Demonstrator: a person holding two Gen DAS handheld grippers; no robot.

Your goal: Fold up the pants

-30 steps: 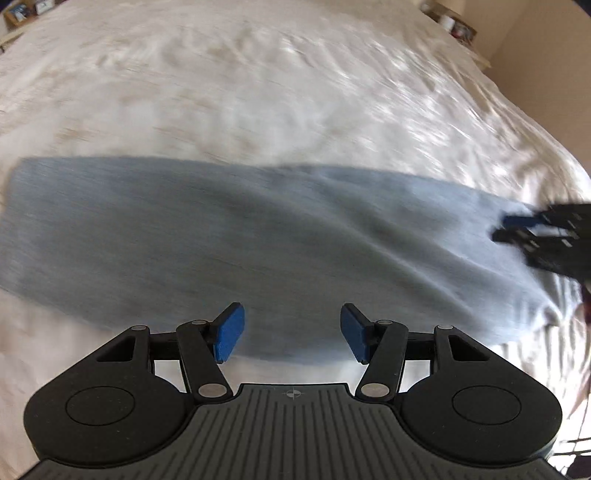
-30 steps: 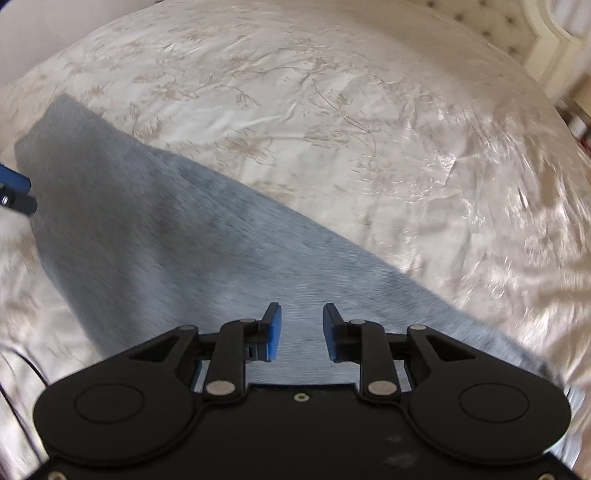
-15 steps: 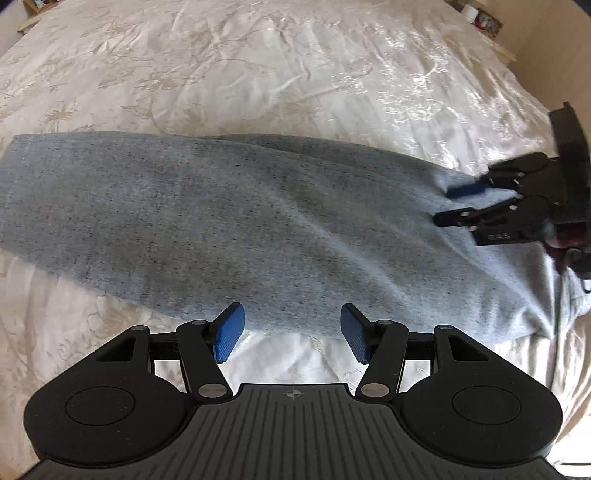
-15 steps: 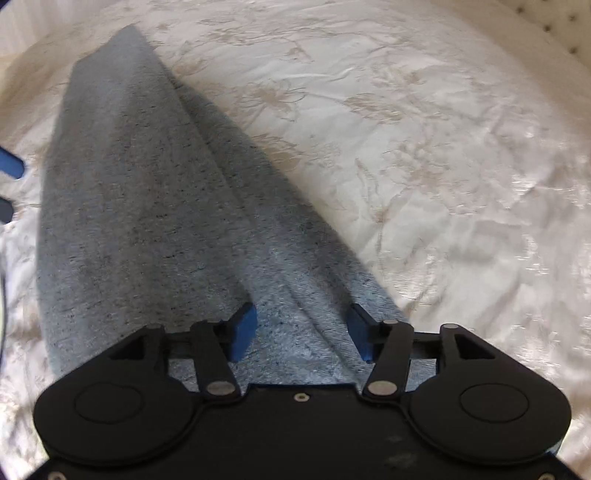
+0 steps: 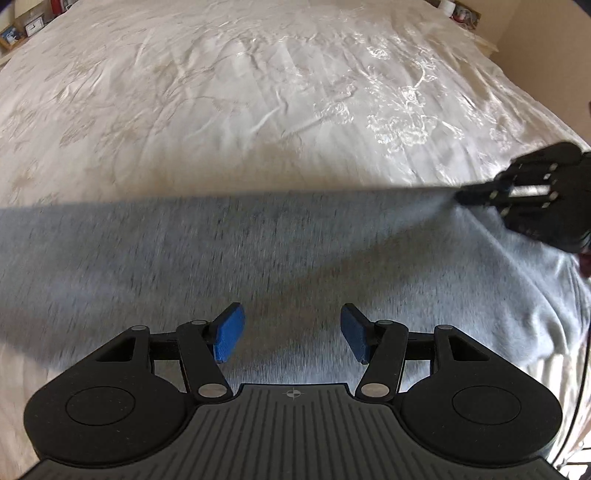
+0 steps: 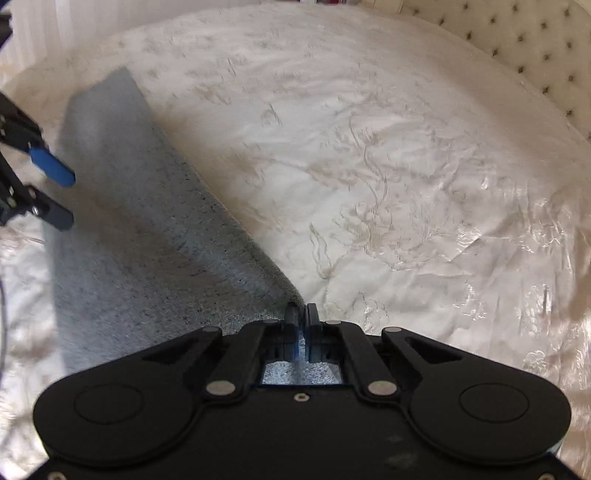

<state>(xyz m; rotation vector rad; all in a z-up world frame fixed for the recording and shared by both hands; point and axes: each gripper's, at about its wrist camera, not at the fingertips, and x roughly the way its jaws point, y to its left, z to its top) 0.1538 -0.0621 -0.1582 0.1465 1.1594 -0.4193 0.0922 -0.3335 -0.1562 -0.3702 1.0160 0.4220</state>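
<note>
Grey pants (image 5: 258,258) lie stretched across the bed in a long folded band, also seen running away to the upper left in the right wrist view (image 6: 129,240). My left gripper (image 5: 291,332) hovers open over the near half of the fabric, nothing between its blue pads. From the right wrist view it shows at the left edge (image 6: 64,195), jaws apart. My right gripper (image 6: 301,314) is shut, pinching the pants' edge at the waist end. In the left wrist view it (image 5: 469,194) grips the far edge of the fabric at the right.
A cream embroidered bedspread (image 5: 258,92) covers the whole bed. A tufted headboard (image 6: 535,48) rises at the upper right. Small items stand on shelves at the far corners (image 5: 22,29) (image 5: 458,11). A dark cable (image 5: 580,387) hangs at the right edge.
The right jaws have gone from apart to shut on the pants' edge. The left gripper has moved forward over the fabric, still open the same amount.
</note>
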